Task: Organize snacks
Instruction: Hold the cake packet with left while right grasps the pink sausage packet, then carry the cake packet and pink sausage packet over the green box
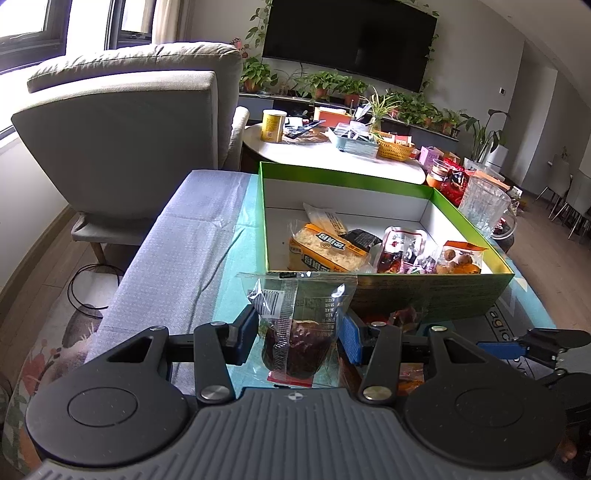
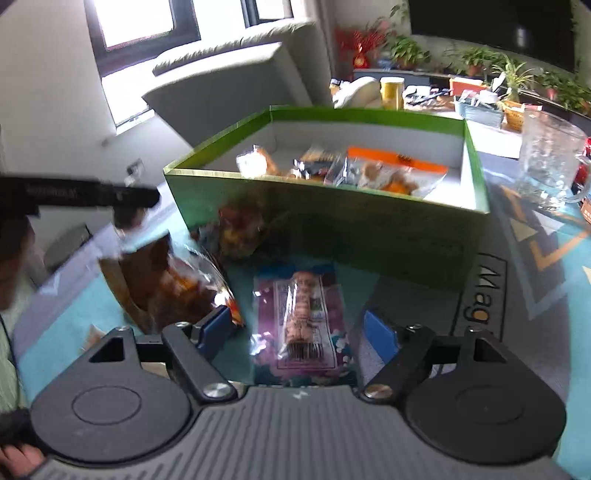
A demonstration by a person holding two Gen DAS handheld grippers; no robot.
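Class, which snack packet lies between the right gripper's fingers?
The purple packet, flat on the mat before the green box; the others are boxed or held.

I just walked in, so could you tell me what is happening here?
A person is sorting snacks into the green box. The left hand-held gripper holds a clear packet with a dark snack in front of the box. The right hand-held gripper is open around a purple packet lying on the table.

Grey armchair (image 1: pixel 125 122) beside bright windows (image 1: pixel 33 26); wall-mounted television (image 1: pixel 351 37) above potted plants (image 1: pixel 332 83); wooden floor (image 1: pixel 33 240)
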